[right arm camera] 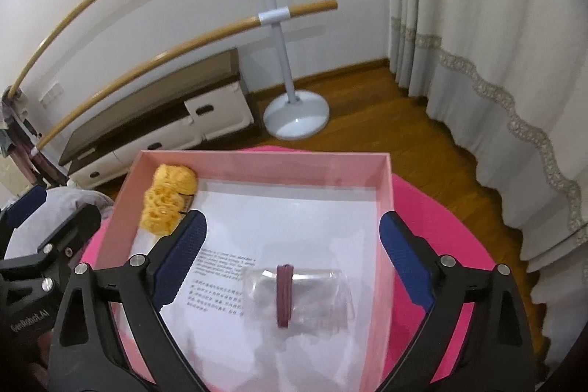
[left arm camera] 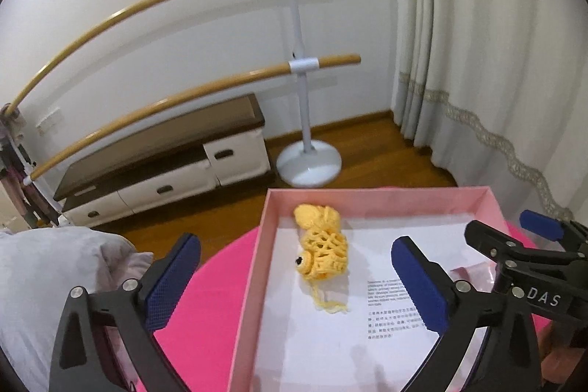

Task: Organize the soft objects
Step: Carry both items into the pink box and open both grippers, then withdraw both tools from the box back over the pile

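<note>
Your left gripper (left arm camera: 294,285) and right gripper (right arm camera: 292,259) both hover over the pink box (right arm camera: 384,193) with jaws spread wide, holding nothing. The yellow crochet toy (left arm camera: 323,245) lies in its far left corner, the clear packet (right arm camera: 301,296) near the middle.

black angular frames on left gripper (left arm camera: 294,276) and right gripper (right arm camera: 293,252), with triangular cut-outs and silver round-head screws. dark blue ribbed pads (right arm camera: 180,254) on fingers. white "das" lettering on right gripper's side.
</note>
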`<act>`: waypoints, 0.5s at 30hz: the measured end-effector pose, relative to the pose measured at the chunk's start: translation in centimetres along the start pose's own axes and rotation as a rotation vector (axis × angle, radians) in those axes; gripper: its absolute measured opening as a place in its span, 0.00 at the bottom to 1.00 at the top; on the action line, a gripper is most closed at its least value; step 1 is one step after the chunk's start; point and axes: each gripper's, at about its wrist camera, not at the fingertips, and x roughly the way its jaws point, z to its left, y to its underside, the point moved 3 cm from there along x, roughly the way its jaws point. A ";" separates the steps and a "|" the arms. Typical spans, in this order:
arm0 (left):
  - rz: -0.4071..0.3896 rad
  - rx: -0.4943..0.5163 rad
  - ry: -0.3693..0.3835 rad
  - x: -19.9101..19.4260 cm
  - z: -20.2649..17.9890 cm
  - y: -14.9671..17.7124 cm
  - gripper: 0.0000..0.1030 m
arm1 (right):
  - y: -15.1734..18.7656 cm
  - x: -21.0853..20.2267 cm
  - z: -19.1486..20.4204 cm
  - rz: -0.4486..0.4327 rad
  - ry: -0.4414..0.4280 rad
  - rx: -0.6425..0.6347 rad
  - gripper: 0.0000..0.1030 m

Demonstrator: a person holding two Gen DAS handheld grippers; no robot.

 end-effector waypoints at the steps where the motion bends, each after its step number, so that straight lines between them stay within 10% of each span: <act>1: -0.017 -0.005 -0.006 -1.0 0.0 0.0 1.00 | 0.0 -1.2 0.2 -0.022 0.003 -0.002 0.92; 15: -0.244 -0.089 0.040 -17.9 3.5 9.2 1.00 | 3.5 -17.9 4.2 -0.307 0.001 -0.073 1.00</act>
